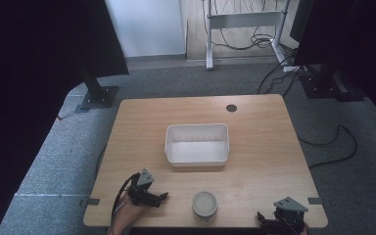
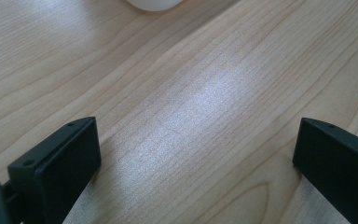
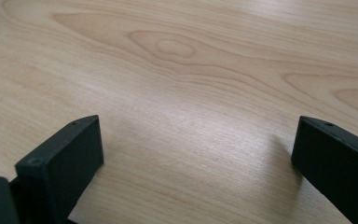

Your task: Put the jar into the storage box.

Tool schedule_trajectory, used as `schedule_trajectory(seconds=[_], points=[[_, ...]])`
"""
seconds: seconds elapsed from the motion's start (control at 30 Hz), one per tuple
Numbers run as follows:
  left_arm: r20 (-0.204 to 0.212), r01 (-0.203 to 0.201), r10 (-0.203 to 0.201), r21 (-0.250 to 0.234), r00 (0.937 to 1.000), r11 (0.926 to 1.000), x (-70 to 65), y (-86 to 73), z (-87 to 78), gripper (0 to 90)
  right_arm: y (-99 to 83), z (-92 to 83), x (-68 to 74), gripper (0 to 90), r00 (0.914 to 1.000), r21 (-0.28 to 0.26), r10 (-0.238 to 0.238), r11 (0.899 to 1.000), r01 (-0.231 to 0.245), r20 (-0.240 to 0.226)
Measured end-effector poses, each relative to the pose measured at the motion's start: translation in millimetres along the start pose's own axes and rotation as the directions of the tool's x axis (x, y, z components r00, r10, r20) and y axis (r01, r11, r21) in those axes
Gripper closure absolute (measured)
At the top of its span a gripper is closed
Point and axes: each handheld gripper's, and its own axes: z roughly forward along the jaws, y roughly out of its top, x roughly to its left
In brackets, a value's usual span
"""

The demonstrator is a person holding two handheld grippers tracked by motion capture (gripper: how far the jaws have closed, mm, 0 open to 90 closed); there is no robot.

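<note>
left gripper (image 1: 162,196): mine, jaws wide apart, holding nothing, left of can (image 1: 205,204)
right gripper (image 1: 262,216): jaws spread, holding nothing, near table (image 1: 259,127) edge
tub (image 1: 197,144): mid-table, beyond can

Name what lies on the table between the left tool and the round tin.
Nothing: in the high view, bare wood separates the left tool from the round tin.

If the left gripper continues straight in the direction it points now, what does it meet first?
Probably the round can. In the high view the left gripper points right along the table's near edge, with bare wood between them. Its jaws stand open; depth is hard to judge.
</note>
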Motion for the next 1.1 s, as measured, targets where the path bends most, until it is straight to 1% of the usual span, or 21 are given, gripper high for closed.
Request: schedule_trajectory(seconds=[0.03, 0.4, 0.87, 1.1], points=[[0.0, 0.0, 0.0, -0.002, 1.0, 1.0, 0.0, -0.1, 0.1, 0.4, 0.1, 0.2, 0.8, 1.8, 1.0, 0.001, -0.005, 1.0, 0.005, -0.003], [0.0, 0.004, -0.004, -0.005, 1.0, 1.0, -0.2, -0.1, 0.5, 0.2, 0.2, 0.7, 0.7, 0.0, 1.0, 0.006, -0.001, 1.0, 0.001, 0.0], [-0.002, 0.005, -0.005, -0.005, 1.0, 1.0, -0.1, -0.1, 0.5, 0.3, 0.3, 0.7, 1.3, 0.0, 1.0, 0.008, -0.006, 1.0, 0.006, -0.006], [-0.002, 0.005, -0.005, -0.005, 1.0, 1.0, -0.1, -0.1, 0.5, 0.4, 1.3, 0.5, 6.6, 0.0, 0.9998, 0.02, -0.014, 1.0, 0.014, -0.014]])
